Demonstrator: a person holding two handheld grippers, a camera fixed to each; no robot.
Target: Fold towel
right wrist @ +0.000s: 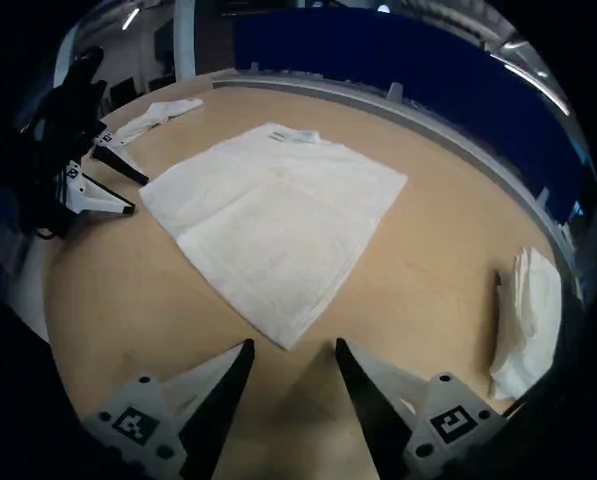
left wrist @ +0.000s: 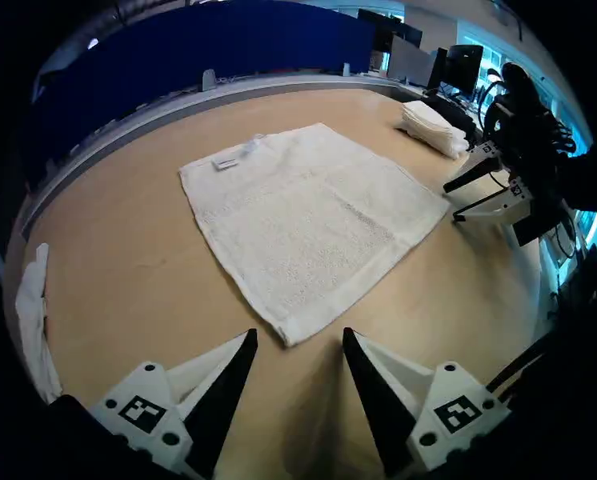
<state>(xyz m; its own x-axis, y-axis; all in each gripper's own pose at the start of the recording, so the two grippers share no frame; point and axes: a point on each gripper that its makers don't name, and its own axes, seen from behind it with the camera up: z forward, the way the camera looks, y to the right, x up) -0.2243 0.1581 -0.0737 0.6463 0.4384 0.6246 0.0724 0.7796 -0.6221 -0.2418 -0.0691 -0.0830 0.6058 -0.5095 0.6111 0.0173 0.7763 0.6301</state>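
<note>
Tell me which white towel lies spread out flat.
The large white square towel mid-table; the folded white pile and bunched white cloth sit at the edges.

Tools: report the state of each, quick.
Left tool: open, holding nothing, at the towel corner.
Right tool: open, holding nothing.

Light wooden table [left wrist: 138, 264], curved far edge. In the left gripper view there's a white towel [left wrist: 314, 216] spread flat mid-frame, a folded stack of white towels [left wrist: 434, 128] upper right, and a loose white cloth [left wrist: 34, 320] at the left edge.
</note>
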